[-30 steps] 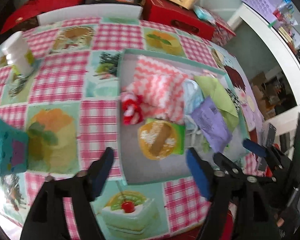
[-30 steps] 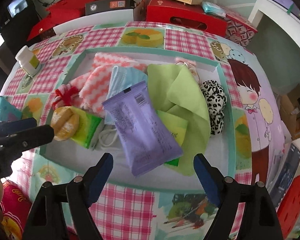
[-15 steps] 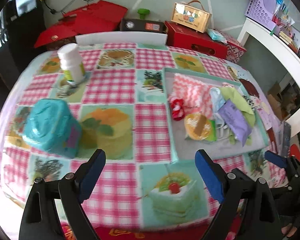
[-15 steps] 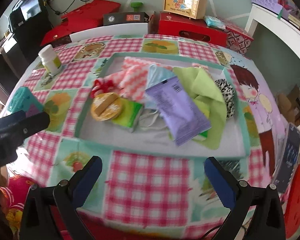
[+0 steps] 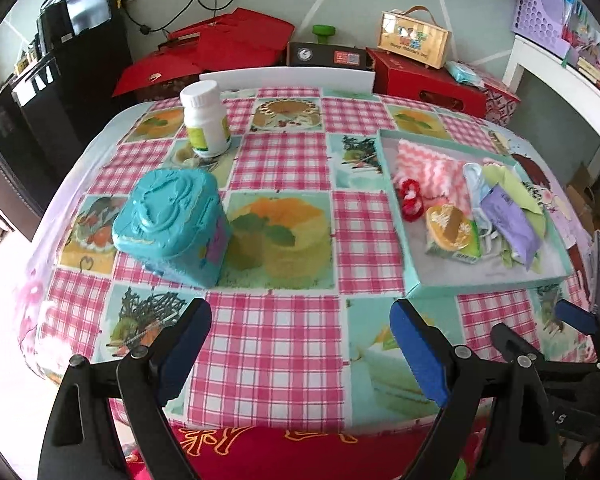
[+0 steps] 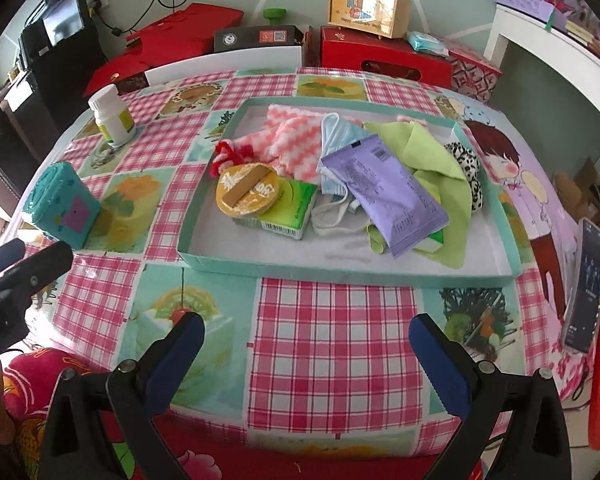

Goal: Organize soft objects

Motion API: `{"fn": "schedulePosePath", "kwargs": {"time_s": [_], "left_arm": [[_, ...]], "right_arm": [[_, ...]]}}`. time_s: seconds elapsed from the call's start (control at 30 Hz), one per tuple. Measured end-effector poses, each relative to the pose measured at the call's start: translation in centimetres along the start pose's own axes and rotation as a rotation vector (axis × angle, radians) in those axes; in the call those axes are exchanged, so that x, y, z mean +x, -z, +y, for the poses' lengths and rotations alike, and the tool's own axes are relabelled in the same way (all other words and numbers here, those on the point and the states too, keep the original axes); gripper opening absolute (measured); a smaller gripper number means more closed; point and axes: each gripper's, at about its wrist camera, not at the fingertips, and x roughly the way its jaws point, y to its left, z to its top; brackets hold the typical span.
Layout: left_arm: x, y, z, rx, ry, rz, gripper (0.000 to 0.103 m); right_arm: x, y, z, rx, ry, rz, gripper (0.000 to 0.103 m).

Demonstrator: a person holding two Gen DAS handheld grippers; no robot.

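Observation:
A teal shallow tray (image 6: 340,270) (image 5: 480,286) on the checked tablecloth holds soft items: a pink-white zigzag cloth (image 6: 296,140), a red-white scrunchie (image 6: 230,154), a blue face mask (image 6: 338,136), a purple wipes pack (image 6: 384,190), a green cloth (image 6: 440,160), a leopard-print scrunchie (image 6: 466,164), a green tissue pack (image 6: 290,210) and a round yellow puff case (image 6: 246,194). My left gripper (image 5: 300,344) is open and empty over the table's front edge. My right gripper (image 6: 306,354) is open and empty in front of the tray.
A teal tin (image 5: 172,220) and a white bottle (image 5: 204,120) stand left of the tray. A phone (image 6: 584,288) leans at the table's right edge. Red boxes (image 6: 380,58) and a black cabinet (image 5: 80,68) stand behind the table.
Both grippers have pulled back and up from the tray toward the table's front edge. Both stay open and empty. The tray's contents have not moved.

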Motion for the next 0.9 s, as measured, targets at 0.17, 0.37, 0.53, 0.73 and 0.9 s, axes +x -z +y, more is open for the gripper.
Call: {"fn": "schedulePosePath", "kwargs": {"time_s": [0.17, 0.37, 0.53, 0.73, 0.9], "left_arm": [[0.4, 0.3, 0.3, -0.010, -0.003, 0.010, 0.091], [0.8, 0.5, 0.1, -0.004, -0.002, 0.023, 0.091], [0.9, 0.6, -0.4, 0.015, 0.000, 0.022, 0.091], [1.0, 0.6, -0.4, 0.014, 0.014, 0.029, 0.091], [1.2, 0.5, -0.2, 0.002, 0.025, 0.036, 0.091]], "right_arm": [[0.7, 0.4, 0.0, 0.012, 0.003, 0.010, 0.103], [1.3, 0.6, 0.0, 0.015, 0.006, 0.026, 0.103], [1.5, 0.7, 0.2, 0.007, 0.017, 0.029, 0.103], [1.6, 0.8, 0.0, 0.015, 0.016, 0.028, 0.103], [1.7, 0.9, 0.0, 0.018, 0.017, 0.030, 0.103]]}}
